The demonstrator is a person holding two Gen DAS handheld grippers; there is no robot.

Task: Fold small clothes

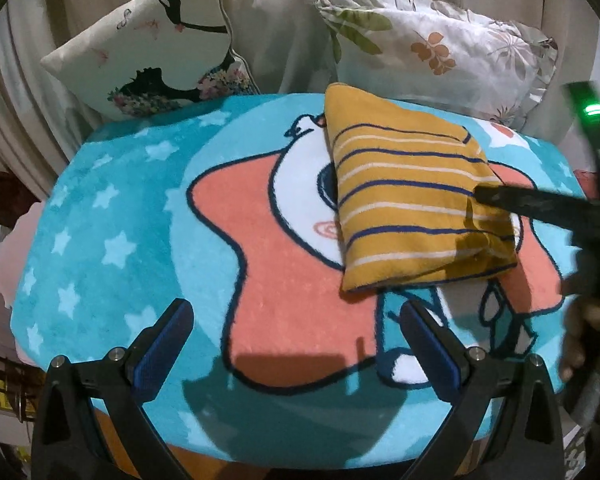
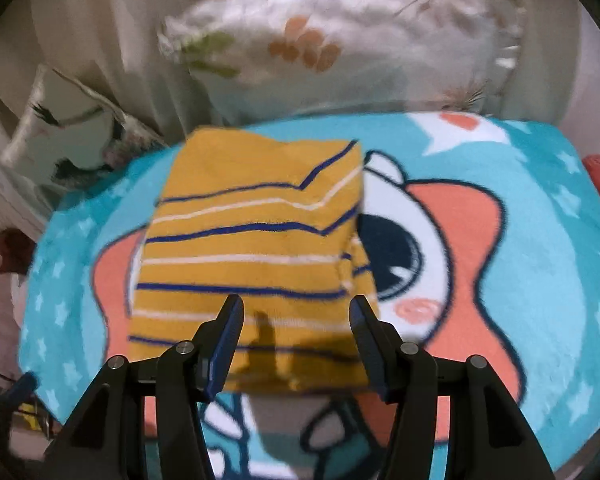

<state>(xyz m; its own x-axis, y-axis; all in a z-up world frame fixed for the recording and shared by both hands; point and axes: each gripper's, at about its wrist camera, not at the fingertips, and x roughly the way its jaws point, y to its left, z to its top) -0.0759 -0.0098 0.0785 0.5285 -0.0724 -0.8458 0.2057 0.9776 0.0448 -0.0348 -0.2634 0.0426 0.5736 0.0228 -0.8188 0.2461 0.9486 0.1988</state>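
A mustard-yellow garment (image 1: 404,200) with blue and white stripes lies folded into a thick rectangle on the teal cartoon mat (image 1: 120,208). My left gripper (image 1: 296,316) is open and empty, over the mat to the near left of the garment. My right gripper (image 2: 296,312) is open, its fingers straddling the near edge of the garment (image 2: 252,248) without closing on it. In the left wrist view the right gripper's fingertips (image 1: 488,194) reach onto the garment's right side from the right.
Two pillows lean on a curtain behind the mat: a white one with a black figure print (image 1: 156,40) at left and a floral one (image 1: 440,48) at right. The mat (image 2: 540,240) ends in a rounded edge with clutter below at the left.
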